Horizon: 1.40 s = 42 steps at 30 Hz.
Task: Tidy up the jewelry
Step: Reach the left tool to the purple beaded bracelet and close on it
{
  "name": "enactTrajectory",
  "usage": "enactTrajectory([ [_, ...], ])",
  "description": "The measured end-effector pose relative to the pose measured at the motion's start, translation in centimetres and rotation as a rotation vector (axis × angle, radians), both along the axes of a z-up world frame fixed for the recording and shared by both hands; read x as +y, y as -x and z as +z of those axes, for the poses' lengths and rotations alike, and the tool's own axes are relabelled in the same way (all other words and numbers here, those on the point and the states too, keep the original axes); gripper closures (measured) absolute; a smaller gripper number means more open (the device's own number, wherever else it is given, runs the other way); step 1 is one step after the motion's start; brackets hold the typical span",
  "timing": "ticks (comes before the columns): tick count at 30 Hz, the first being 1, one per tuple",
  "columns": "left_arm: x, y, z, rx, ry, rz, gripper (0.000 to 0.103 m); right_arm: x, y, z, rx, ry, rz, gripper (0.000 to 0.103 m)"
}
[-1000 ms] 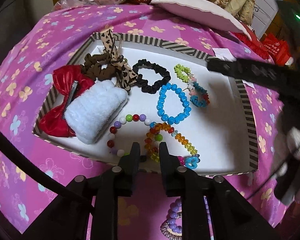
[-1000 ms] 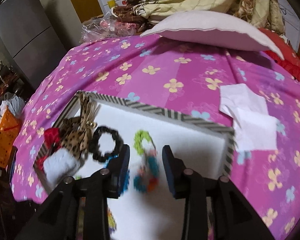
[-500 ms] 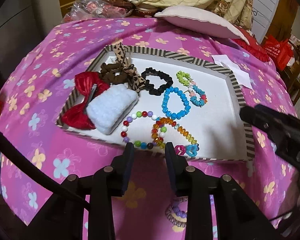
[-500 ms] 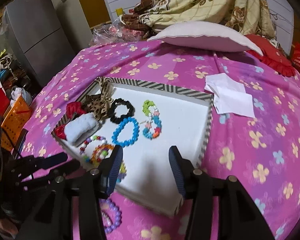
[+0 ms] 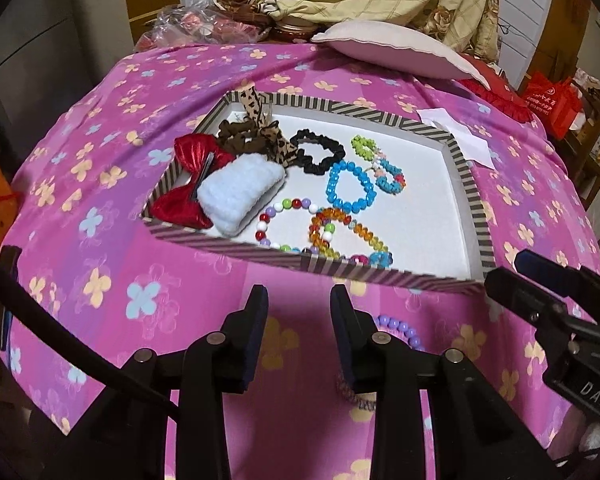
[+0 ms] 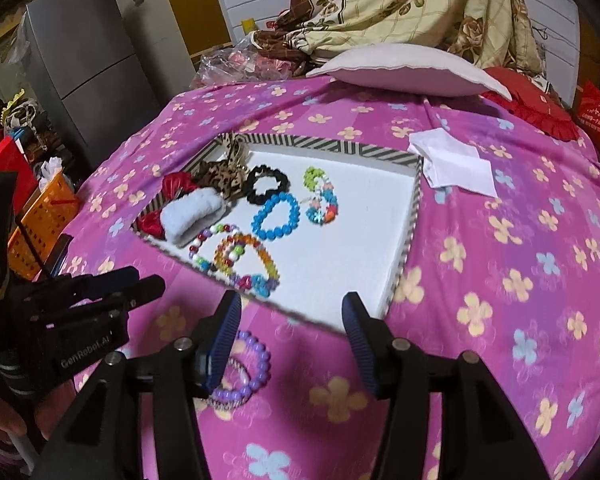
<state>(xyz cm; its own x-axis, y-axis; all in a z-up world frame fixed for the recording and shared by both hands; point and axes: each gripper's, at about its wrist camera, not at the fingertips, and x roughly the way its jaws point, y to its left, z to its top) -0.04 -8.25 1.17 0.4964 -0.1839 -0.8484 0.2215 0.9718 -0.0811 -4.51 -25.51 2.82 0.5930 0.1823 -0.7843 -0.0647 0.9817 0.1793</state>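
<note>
A striped tray (image 5: 466, 176) (image 6: 414, 208) with a white floor lies on the pink flowered bedspread. In it are a red bow (image 5: 188, 184), a white fluffy band (image 5: 240, 192) (image 6: 192, 214), a black scrunchie (image 5: 318, 156) (image 6: 268, 184), a blue bead bracelet (image 5: 350, 192) (image 6: 276, 216) and several multicoloured bead bracelets (image 5: 340, 236) (image 6: 236, 256). A purple bead bracelet (image 6: 252, 368) (image 5: 400, 328) lies on the bedspread in front of the tray. My left gripper (image 5: 296, 300) is open and empty, short of the tray's near edge. My right gripper (image 6: 290, 308) is open and empty, just above the purple bracelet.
A white pillow (image 6: 408, 72) and a heap of bedding (image 6: 400, 4) lie behind the tray. White paper (image 6: 456, 164) lies right of the tray. A grey fridge (image 6: 84, 68) and an orange basket (image 6: 44, 220) stand left of the bed.
Both grippers have drawn back from over the tray toward the near side of the bed. The left gripper has opened wider. The purple bracelet has come into view in front of the tray.
</note>
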Motion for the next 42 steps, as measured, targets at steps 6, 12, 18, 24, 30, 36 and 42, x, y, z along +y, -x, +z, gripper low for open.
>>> enactTrajectory([
  [6,1.0,1.1,-0.4,0.025,0.019,0.016,0.05,-0.2,1.7,-0.6,0.014,0.003,-0.013,0.048],
  [12,2.2,1.7,-0.9,0.063,0.037,0.042,0.05,-0.4,3.4,-1.5,0.029,0.005,-0.023,0.046],
  [18,2.7,2.6,-1.1,0.074,0.047,0.045,0.05,-0.7,4.6,-2.5,0.043,-0.018,-0.036,0.045],
  [24,1.6,2.7,-1.7,0.11,0.064,0.008,0.05,-0.5,5.6,-2.9,0.05,-0.023,-0.031,0.045],
  [30,-0.5,1.7,-2.9,0.168,0.047,-0.05,0.05,-0.4,6.1,-2.9,0.048,-0.028,-0.023,0.045],
  [36,-2.0,0.7,-3.3,0.18,0.057,-0.078,0.05,-0.3,6.1,-3.3,0.057,-0.032,-0.014,0.045],
  [42,-3.3,-0.2,-4.3,0.21,0.049,-0.115,0.05,-0.5,6.0,-3.8,0.069,-0.041,-0.018,0.045],
])
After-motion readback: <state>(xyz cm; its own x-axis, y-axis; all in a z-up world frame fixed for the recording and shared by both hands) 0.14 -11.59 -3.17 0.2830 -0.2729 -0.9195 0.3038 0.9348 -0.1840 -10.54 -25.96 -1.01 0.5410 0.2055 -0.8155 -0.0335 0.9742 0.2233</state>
